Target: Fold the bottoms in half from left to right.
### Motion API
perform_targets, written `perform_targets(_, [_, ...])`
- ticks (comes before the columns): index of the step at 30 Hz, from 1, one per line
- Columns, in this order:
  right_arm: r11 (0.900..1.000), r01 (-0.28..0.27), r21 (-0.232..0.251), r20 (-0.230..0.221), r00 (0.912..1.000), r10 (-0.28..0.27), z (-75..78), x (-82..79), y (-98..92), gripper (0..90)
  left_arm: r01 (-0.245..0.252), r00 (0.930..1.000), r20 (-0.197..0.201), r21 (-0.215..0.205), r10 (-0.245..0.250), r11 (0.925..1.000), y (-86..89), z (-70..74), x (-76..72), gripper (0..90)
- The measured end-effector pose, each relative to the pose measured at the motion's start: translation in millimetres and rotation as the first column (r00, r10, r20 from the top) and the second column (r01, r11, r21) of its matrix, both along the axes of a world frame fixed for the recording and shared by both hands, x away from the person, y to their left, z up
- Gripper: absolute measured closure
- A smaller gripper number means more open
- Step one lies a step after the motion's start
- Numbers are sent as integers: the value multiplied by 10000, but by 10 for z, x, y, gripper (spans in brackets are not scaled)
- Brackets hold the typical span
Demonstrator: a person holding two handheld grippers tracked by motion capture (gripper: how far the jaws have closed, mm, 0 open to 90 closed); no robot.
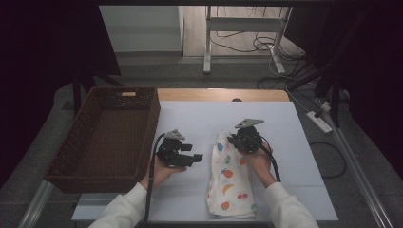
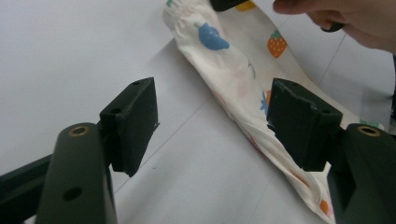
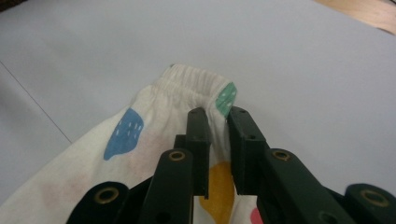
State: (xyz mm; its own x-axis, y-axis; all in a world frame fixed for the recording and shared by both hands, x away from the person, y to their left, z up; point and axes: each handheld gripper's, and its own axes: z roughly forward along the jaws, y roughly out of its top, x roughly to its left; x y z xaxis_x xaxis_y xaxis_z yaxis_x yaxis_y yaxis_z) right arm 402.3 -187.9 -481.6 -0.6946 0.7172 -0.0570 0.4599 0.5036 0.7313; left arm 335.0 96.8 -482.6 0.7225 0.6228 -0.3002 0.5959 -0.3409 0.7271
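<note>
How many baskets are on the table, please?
1. The brown woven basket stands at the table's left edge, left of the left claw and apart from the fruit-print cloth. The dark surroundings could hide others.

The person wears long white sleeves (image 1: 124, 207) that end at the wrists. Each hand has a black gripper: the left gripper (image 1: 190, 157) and the right gripper (image 1: 236, 139) each carry a grey three-cornered plate on top and a black cable that trails back along the sleeve. Up close, the left gripper's fingers (image 2: 132, 122) are thick black blocks with small screw holes, set on dark arms with round brass-coloured rivets, and the right gripper's fingers (image 3: 198, 144) look the same.
</note>
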Motion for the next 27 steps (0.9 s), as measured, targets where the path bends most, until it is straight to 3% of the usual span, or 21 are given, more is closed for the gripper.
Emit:
perform_targets(3, [9999, 147, 79, 119, 9998, -148, 48, -9, -54, 790, 8, 10000, 3, 8, -8, 10000, -2, 1, -2, 323])
perform_targets(8, [9989, 459, -94, -217, 9987, -461, 40, 26, -141, 789, 23, 10000, 6, 30, -23, 10000, -10, 0, -2, 323])
perform_targets(19, [9909, 1050, -848, -1105, 9873, -1141, -204, 143, -312, 765, 54, 10000, -13, 69, -54, 10000, -14, -7, -4, 323])
perform_targets(24, [9872, 1274, -956, -1014, 9854, -1370, -231, 149, -323, 620, 50, 10000, -22, 89, -49, 9999, -15, -13, -4, 322])
perform_targets(27, [9893, 1348, -559, -734, 9876, -1387, -150, 122, -341, 574, 36, 10000, -6, 79, -36, 10000, -10, -9, -3, 322])
